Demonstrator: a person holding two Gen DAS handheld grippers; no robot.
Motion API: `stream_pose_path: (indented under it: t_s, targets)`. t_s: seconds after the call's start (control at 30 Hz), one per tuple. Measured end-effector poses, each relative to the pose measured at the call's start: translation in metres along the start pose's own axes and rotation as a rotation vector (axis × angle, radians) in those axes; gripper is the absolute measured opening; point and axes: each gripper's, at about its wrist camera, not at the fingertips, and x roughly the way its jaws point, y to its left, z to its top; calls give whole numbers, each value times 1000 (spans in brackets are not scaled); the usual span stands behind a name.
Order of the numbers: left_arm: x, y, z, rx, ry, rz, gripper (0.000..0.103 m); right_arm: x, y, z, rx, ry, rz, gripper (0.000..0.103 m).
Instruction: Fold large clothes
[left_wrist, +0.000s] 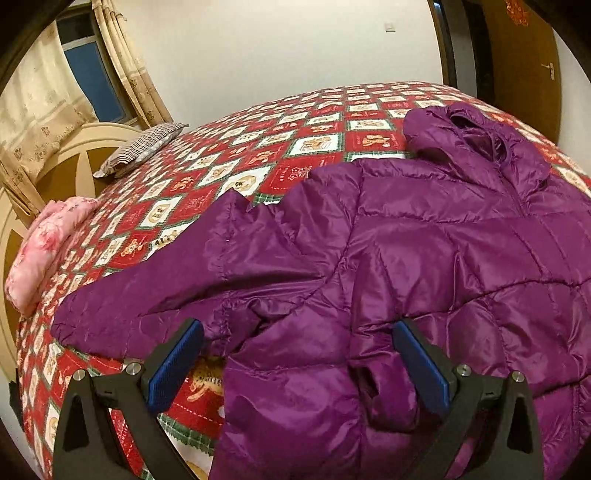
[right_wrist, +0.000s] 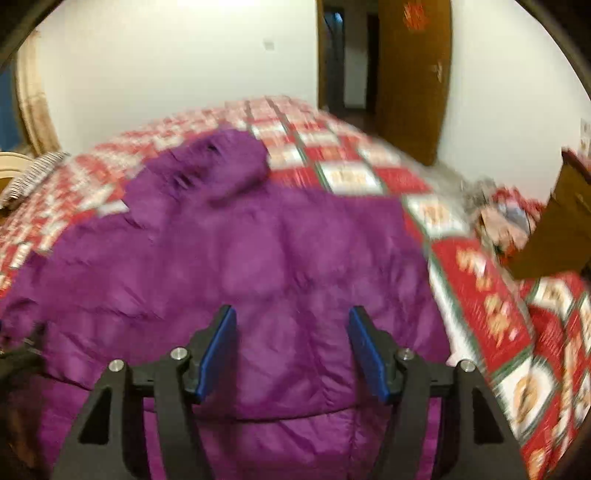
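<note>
A purple puffer jacket (left_wrist: 424, 251) lies spread on the bed, hood (left_wrist: 476, 129) toward the far side. One sleeve (left_wrist: 155, 291) stretches left toward the bed's edge. My left gripper (left_wrist: 297, 332) is open just above the jacket's lower left part, near the sleeve cuff, holding nothing. In the right wrist view, which is blurred by motion, the jacket (right_wrist: 258, 251) fills the middle and its hood (right_wrist: 218, 166) lies at the far end. My right gripper (right_wrist: 293, 321) is open and empty over the jacket's lower body.
The bed has a red, white and green patterned cover (left_wrist: 221, 173). A striped pillow (left_wrist: 140, 147) and a pink folded blanket (left_wrist: 40, 243) lie at the headboard side. A brown door (right_wrist: 410, 81) and wooden furniture (right_wrist: 557, 225) stand on the right.
</note>
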Motion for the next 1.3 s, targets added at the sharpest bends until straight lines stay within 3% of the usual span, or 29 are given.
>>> stream_pose_path:
  t_s: [0.13, 0.23, 0.3, 0.4, 0.47, 0.53, 0.6, 0.67, 0.77, 0.8, 0.83, 0.87, 0.9, 0.97, 1.0, 1.03, 1.3]
  targets:
    - [-8, 31, 0, -65, 9, -98, 102, 5, -3, -10, -16, -11, -19, 70]
    - [-12, 84, -2, -173, -1, -75, 102, 6, 1, -10, -21, -17, -24, 73]
    - [-9, 126, -4, -248, -7, -25, 102, 5, 0, -11, -10, -22, -17, 75]
    - [6, 208, -13, -398, 18, 167, 102, 6, 0, -12, -5, -25, -4, 78]
    - [21, 268, -24, -549, 76, 292, 102, 6, 1, -14, -13, -26, -10, 78]
    - [35, 315, -38, -695, 115, 365, 102, 6, 3, -15, -21, -25, -17, 79]
    - [48, 341, -47, -773, 121, 387, 102, 7, 4, -15, -25, -24, -22, 80]
    - [69, 356, -51, -780, 172, 411, 102, 7, 4, -16, -27, -24, -24, 80]
    - [94, 359, -58, -806, 238, 376, 97, 8, 5, -16, -27, -23, -25, 80]
    - [96, 359, -59, -808, 219, 385, 97, 9, 5, -15, -28, -22, -26, 81]
    - [93, 357, -59, -805, 195, 390, 89, 9, 6, -16, -29, -22, -28, 81]
    - [93, 356, -59, -801, 178, 384, 71, 10, 6, -16, -30, -22, -29, 81]
    - [91, 354, -58, -797, 156, 366, 61, 10, 6, -16, -31, -22, -30, 81]
    - [88, 354, -57, -791, 131, 354, 30, 10, 7, -16, -32, -21, -33, 82]
    - [87, 354, -57, -785, 111, 317, 15, 10, 7, -17, -32, -22, -33, 82]
    - [88, 355, -56, -790, 100, 275, 7, 10, 7, -17, -31, -22, -31, 82]
    - [59, 341, -26, -715, 24, 303, 5, 11, 5, -17, -21, -26, -18, 82]
